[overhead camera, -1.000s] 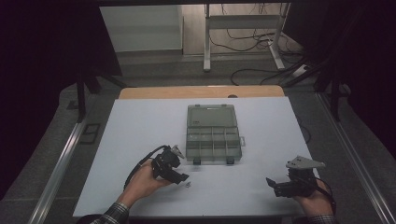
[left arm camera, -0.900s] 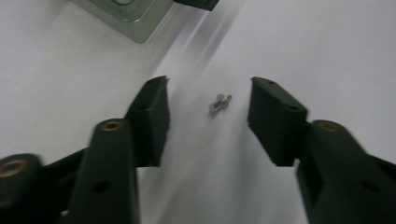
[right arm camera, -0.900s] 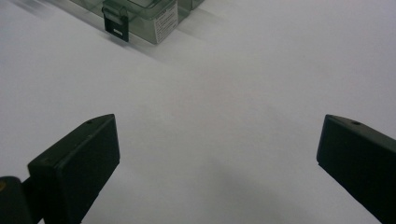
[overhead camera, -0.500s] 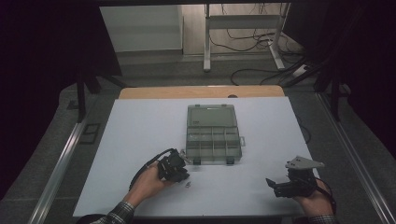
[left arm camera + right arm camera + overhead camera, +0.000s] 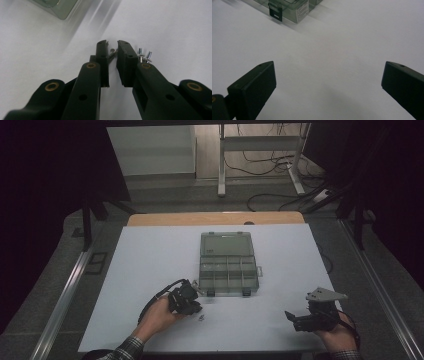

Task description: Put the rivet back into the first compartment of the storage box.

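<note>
Screw (image 5: 112, 53) sits pinched between my left gripper (image 5: 113, 45) jaws right now, down on the white table (image 5: 150, 265), a bit in front of the near left corner of the organizer box (image 5: 227, 264). Those jaws have just been closing and they're now clamped on it near the tips, with the screw lying slanted across the narrow gap. Two more loose screws (image 5: 144, 56) are just beside the outside of one jaw, heads up-ish, touching or nearly touching each other, can't really tell. From the high view the left gripper (image 5: 186, 300) is low over the table with tiny bright bits (image 5: 201, 317) next to it. My right gripper (image 5: 312, 317) is well apart, near the table's front right corner, jaws spread wide with nothing between them, just bare table. In its own view the box's latch (image 5: 275, 12) and a label on the front wall show up ahead. Box lid is flipped open away from me, compartments facing up.
</note>
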### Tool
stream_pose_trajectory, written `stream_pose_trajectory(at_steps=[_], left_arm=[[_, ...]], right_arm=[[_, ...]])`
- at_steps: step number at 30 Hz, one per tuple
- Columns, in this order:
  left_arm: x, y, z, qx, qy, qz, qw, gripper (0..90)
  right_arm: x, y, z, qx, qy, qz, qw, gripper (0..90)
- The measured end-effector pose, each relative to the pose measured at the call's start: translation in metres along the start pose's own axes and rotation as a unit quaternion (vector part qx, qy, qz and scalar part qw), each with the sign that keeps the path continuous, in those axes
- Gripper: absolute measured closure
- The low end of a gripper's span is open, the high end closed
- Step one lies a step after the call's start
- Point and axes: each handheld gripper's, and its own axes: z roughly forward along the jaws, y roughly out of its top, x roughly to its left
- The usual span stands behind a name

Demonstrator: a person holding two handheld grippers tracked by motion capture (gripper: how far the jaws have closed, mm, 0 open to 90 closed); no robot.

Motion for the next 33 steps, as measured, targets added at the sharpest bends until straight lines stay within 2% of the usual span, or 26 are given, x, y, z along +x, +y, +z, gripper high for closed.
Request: stream_pose_trajectory(at_steps=[6,10,11,15,25,33], left_arm=[[0.003,-0.001,-0.009,-0.016,-0.016,-0.017,0.9996,80.1],[0.005,-0.001,-0.016,-0.025,-0.015,-0.02,0.9994,80.1],[0.004,-0.002,-0.017,-0.037,-0.018,-0.033,0.9986,80.1],[0.007,-0.002,-0.024,-0.045,-0.022,-0.037,0.9981,80.1],[0.022,0.004,-0.037,-0.061,-0.023,-0.049,0.9967,80.1],[0.037,0.012,-0.044,-0.073,-0.026,-0.068,0.9947,80.1]], right_arm=[[0.0,0.0,0.0,-0.001,-0.001,0.001,1.0,0.0],[0.0,0.0,-0.001,-0.004,0.001,0.0,1.0,0.0],[-0.001,0.0,-0.001,-0.004,0.001,0.0,1.0,0.0],[-0.001,0.0,-0.001,-0.008,0.004,0.002,1.0,0.0],[-0.001,-0.001,-0.001,-0.009,0.004,0.002,1.0,0.0],[0.0,-0.001,0.0,-0.007,0.004,0.002,1.0,0.0]])
